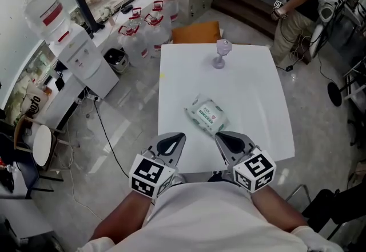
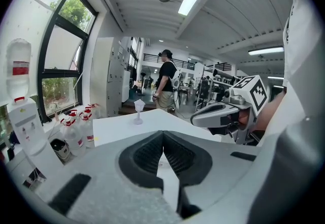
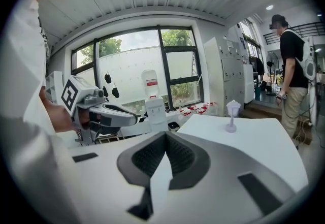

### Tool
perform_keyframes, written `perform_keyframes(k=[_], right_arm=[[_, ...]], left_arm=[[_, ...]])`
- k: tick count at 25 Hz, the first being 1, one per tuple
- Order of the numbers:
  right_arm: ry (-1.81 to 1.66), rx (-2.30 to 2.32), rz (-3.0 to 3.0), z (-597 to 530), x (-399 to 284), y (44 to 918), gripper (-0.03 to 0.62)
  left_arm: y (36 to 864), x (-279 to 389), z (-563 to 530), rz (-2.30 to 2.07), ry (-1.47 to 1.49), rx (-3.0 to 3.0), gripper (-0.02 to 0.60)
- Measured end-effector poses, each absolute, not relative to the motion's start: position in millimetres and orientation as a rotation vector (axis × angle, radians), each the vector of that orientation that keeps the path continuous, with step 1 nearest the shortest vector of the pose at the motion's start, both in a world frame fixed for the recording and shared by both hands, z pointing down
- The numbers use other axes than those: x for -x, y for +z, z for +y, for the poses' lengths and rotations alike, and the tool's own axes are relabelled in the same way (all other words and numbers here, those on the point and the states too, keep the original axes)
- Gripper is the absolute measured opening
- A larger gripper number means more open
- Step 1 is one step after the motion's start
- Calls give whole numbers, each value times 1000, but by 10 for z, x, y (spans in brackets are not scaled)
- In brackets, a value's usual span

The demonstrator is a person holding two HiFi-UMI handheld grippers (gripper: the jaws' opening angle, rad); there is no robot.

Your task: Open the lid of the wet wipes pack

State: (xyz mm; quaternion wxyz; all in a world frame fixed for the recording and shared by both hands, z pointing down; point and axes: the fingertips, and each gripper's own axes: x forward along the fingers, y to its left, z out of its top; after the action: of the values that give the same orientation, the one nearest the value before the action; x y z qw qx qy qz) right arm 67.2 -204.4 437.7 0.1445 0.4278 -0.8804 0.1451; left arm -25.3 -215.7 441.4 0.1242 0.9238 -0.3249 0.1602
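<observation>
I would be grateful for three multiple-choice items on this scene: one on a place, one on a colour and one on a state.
1. Where does the wet wipes pack lie?
A. on the white table
B. on the floor
C. on a chair

2. What colour is the small stemmed cup at the table's far end?
A. red
B. pale purple
C. black

3. How do the jaws of the left gripper stand?
A. wide apart
B. closed on the pack
C. together, on nothing

Answers:
1 A: the head view shows it flat on the tabletop.
2 B: it looks lilac against the white top.
3 C: the left gripper view shows the jaws meeting with nothing between them.
</observation>
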Motion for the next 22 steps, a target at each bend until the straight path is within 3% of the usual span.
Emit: perform_keyframes(k=[22], right_arm=[[387, -1207, -2478, -2197, -665, 4503, 49]], left_arm=[[4528, 302, -2247, -947, 489, -2670, 0]])
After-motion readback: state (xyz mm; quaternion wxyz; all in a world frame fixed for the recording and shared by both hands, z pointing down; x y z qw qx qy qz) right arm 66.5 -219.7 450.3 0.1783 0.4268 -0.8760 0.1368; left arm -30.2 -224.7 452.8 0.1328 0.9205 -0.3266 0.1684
